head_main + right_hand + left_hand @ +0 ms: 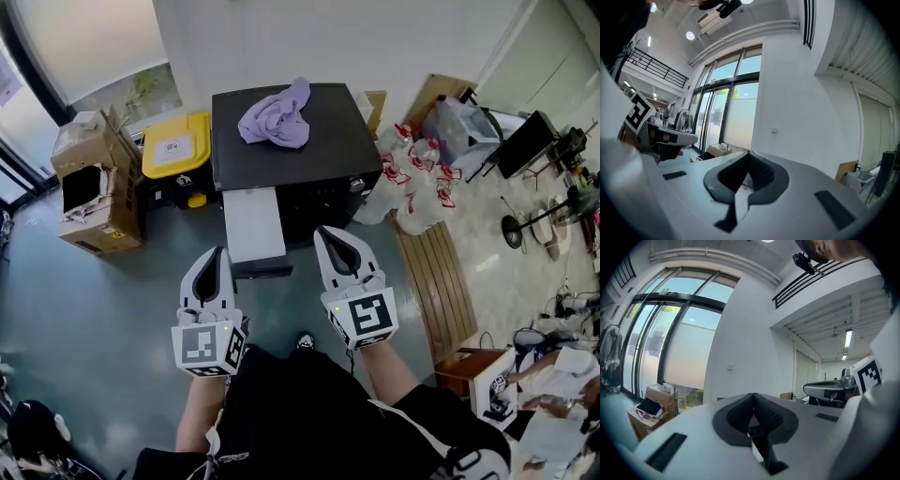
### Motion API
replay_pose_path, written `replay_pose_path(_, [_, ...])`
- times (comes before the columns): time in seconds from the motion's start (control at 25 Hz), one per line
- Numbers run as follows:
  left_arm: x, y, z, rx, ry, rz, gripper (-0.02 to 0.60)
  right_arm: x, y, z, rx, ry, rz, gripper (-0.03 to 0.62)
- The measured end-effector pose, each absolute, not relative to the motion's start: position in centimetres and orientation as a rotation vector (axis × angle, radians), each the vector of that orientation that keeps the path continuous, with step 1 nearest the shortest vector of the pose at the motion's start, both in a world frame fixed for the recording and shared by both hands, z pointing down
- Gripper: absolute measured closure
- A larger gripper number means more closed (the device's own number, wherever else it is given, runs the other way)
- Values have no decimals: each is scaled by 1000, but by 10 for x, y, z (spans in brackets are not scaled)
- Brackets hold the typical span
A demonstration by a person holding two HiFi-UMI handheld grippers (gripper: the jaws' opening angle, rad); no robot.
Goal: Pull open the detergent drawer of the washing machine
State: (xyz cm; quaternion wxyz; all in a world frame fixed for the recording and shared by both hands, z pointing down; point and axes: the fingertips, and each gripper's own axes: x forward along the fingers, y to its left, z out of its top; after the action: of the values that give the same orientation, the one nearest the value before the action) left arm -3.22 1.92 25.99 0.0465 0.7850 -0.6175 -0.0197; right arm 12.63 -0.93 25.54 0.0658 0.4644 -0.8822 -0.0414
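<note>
1. The grey-green floor point(112, 309) fills most of the head view, and I stand on it facing a white wall.
2. The washing machine point(319, 169) stands against that wall. I look down on its dark, flat top.
3. A cardboard box point(94, 183) sits well to the left of the machine, its flaps open.
4. A bin with a yellow lid point(175, 148) stands between the box and the machine, just beside the machine's left side.
5. A cluster of white bags with red print point(412, 183) leans near the machine's right side.
6. A crumpled purple cloth point(275, 117) lies on the machine's top, toward the back.
7. The detergent drawer point(254, 225) is a white slab on the left part of the machine's front. It juts toward me and ends in a dark strip at its near edge, so it looks pulled out.
8. My left tool point(222, 251) hangs just left of the drawer's near end, and I cannot tell whether it touches. In the left gripper view the left tool point(753, 397) has its pads pressed together with nothing between them.
9. My right tool point(323, 232) hangs just right of the drawer, apart from it. In the right gripper view the right tool point(749, 154) is also pressed together and holds nothing.
</note>
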Motion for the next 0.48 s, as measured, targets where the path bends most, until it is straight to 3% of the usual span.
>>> replay_pose_path(0.48, [-25,24,258,2405,-1891,-53,560,133,-4,255,1394,-2671,-118,586])
